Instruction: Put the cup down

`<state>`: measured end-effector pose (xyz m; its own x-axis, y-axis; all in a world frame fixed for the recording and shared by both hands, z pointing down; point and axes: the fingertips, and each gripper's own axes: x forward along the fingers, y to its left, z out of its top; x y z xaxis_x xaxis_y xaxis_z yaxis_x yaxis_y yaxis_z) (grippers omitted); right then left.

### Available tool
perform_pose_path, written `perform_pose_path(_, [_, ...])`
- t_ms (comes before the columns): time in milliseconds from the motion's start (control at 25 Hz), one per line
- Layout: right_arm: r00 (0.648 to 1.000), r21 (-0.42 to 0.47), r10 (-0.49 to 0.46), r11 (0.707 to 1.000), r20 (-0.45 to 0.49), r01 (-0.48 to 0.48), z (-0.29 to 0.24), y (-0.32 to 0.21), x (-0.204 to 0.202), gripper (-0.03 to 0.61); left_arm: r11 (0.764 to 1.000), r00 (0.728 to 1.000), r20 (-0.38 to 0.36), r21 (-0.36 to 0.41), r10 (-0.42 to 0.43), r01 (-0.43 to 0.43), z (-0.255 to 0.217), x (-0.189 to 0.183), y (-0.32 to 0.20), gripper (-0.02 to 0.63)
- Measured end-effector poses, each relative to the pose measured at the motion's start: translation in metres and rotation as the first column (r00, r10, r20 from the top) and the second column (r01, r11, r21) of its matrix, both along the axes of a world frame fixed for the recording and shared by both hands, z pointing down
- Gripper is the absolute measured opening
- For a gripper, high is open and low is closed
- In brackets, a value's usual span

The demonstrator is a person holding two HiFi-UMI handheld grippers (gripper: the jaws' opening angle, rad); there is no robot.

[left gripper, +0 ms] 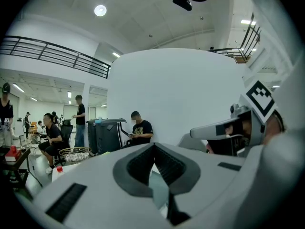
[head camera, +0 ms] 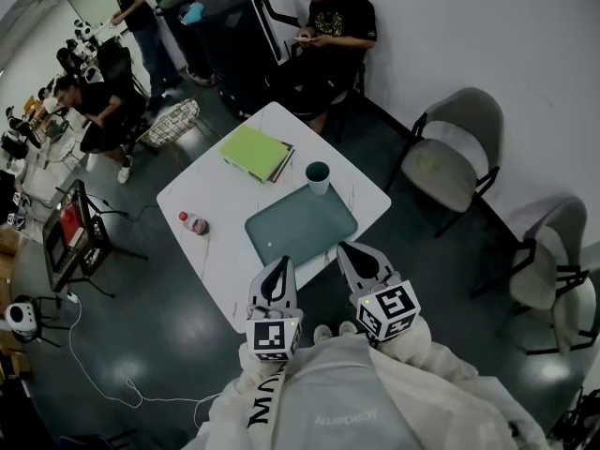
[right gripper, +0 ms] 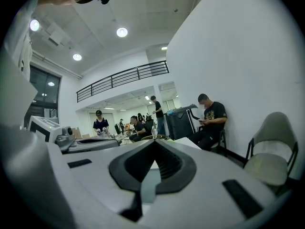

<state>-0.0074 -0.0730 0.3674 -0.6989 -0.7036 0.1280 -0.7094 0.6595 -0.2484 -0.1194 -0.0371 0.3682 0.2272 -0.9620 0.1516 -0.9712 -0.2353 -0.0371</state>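
Observation:
A cup (head camera: 318, 176) with a dark teal inside stands upright on the white table (head camera: 216, 195), just beyond the far edge of a teal mat (head camera: 300, 223). Nothing is holding it. My left gripper (head camera: 279, 266) hovers at the table's near edge, jaws shut and empty; its own view shows the tips (left gripper: 153, 147) meeting. My right gripper (head camera: 348, 250) is beside it, over the mat's near right corner, also shut with nothing between its jaws (right gripper: 155, 143). The cup is well ahead of both grippers.
A green folder (head camera: 255, 151) lies at the table's far side and a red-capped bottle (head camera: 194, 223) at its left edge. A seated person (head camera: 333, 26) is behind the table. Grey chairs (head camera: 455, 153) stand to the right, a wire basket (head camera: 171, 123) to the left.

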Motion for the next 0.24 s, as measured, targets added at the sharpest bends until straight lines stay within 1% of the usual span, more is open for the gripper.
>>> perform_pose_path(240, [1.000,-0.003,0.009,1.000,0.001,-0.009,0.0050,-0.0005,0.0040,0.005,1.000,1.000,-0.001,0.001,0.012,-0.012,0.0046,0.0058,-0.0018,0.011])
